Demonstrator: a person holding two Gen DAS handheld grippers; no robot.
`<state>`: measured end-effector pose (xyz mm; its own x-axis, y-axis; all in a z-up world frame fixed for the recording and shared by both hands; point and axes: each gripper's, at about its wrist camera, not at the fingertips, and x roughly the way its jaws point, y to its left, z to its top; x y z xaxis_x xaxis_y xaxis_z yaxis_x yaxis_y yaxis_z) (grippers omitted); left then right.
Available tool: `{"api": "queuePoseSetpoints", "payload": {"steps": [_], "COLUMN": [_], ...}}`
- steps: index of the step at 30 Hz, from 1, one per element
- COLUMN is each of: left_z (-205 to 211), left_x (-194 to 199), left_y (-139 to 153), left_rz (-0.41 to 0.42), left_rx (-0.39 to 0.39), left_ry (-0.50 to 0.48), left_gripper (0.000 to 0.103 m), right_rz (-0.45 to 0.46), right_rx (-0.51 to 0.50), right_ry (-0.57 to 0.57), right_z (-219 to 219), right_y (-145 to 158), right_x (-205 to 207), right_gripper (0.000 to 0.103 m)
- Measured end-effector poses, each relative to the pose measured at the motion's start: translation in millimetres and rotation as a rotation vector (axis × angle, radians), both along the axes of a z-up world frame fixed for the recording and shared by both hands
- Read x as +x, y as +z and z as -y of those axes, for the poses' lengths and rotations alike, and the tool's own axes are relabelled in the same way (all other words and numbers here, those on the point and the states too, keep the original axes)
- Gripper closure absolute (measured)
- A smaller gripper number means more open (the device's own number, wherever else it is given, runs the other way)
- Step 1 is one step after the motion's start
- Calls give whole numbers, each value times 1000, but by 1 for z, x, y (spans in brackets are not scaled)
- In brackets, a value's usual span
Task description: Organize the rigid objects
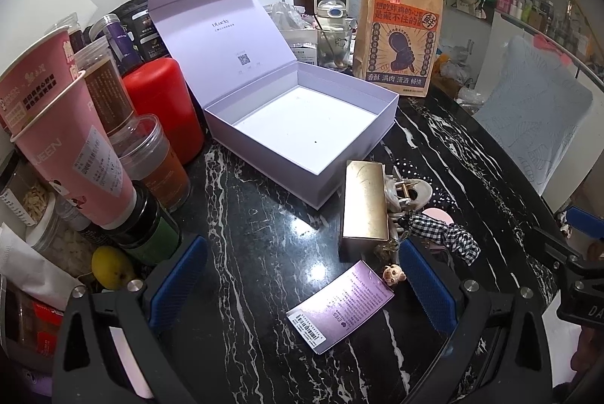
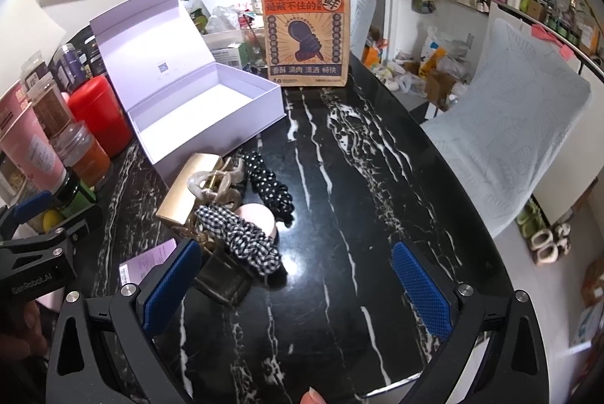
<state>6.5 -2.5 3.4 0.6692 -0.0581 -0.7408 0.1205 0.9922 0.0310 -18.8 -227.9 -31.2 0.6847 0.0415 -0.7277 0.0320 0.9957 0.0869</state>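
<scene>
Here, jars and a red can crowd left of the open lilac box; near it lie a gold case, clip and scrunchies. Both the left gripper and the right gripper gape, empty.

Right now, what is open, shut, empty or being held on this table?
Lavender box: lid up, empty.
Gold box: shut, lying flat beside the lavender box.
Purple card: flat on the table.
Paper bag: standing upright.
Left gripper: open, holding nothing.
Right gripper: open, holding nothing.
</scene>
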Motion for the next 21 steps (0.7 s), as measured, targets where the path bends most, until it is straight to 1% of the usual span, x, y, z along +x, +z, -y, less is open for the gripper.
{"api": "queuePoseSetpoints", "payload": {"steps": [21], "left_z": [-1], "left_x": [1], "left_y": [-4], "left_rz": [-21], "left_rx": [-8], "left_ry": [6], "left_gripper": [0], "right_rz": [-12], "right_rx": [3], "right_ry": [6], "right_z": [-1], "right_y": [-3], "right_x": [0], "right_gripper": [0]}}
